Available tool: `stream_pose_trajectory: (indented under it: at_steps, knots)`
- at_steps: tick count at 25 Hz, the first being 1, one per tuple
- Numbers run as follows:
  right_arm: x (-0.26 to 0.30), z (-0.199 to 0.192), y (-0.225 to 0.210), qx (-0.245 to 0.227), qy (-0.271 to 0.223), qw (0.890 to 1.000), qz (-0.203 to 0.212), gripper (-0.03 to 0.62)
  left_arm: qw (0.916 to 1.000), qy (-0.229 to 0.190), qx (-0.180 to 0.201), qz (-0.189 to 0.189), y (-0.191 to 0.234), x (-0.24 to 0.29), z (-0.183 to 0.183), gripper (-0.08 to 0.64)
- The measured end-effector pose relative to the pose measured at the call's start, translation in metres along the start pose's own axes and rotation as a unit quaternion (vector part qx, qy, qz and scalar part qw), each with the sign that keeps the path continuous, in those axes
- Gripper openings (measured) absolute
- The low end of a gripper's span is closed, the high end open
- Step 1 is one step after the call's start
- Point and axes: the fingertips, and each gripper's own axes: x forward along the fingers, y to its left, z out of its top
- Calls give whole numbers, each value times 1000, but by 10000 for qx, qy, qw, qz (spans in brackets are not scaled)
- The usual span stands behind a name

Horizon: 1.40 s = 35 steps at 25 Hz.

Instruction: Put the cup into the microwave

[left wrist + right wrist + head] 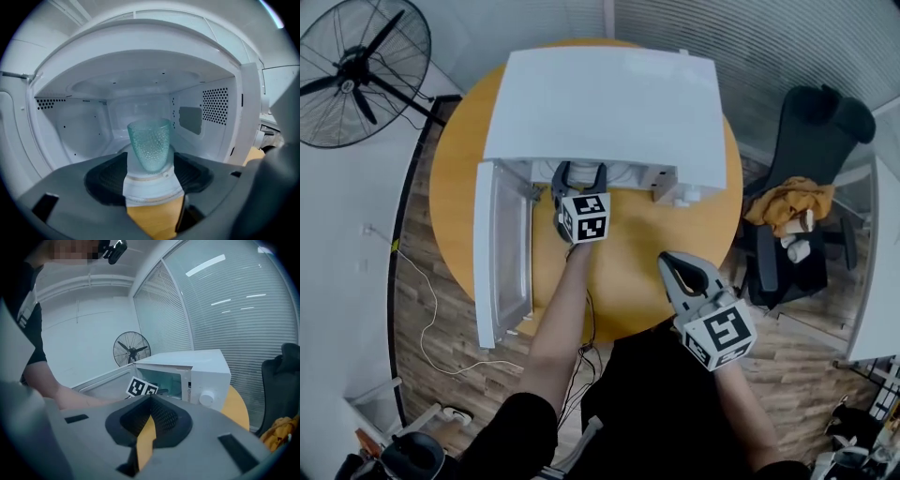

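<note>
Cup (150,143) upright inside microwave (609,103), looks placed. Left tool (580,173) at the opening, jaws wide apart, nothing gripped. Right tool (675,267) closed, empty, above counter (628,281). To do, prob.: pull back, shut door (502,248).

Round table (637,272), orange-yellow top, standing on a wood-plank floor (455,319). Bare tabletop lies directly beneath the right gripper (667,258) and beneath the rear of the left gripper (581,171).

Only one thing seen on the table: a white microwave (609,103). It is straight ahead of the left gripper, jaws at its mouth, and ahead-left of the right gripper. Its door (502,253) is swung open, just left of the left gripper.

On the floor: a white cable (431,298) and a fan (361,70), both well left of the left gripper, and a black chair (811,122) right of the right gripper.
</note>
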Motion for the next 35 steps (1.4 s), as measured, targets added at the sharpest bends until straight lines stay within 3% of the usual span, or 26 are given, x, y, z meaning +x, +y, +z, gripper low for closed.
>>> stream_pose_trajectory:
  at_steps: [14, 26, 35]
  knots:
    - [-57, 3, 6, -303, -326, 9977, 517, 8, 9996, -28, -57, 280, -46, -97, 9, 283]
    - [-127, -14, 2, -481, -459, 9941, 854, 8, 9978, -174, -216, 596, -114, -202, 18, 104]
    - [-169, -28, 6, -634, -477, 9930, 879, 9, 9966, -361, -392, 628, -155, -276, 24, 34]
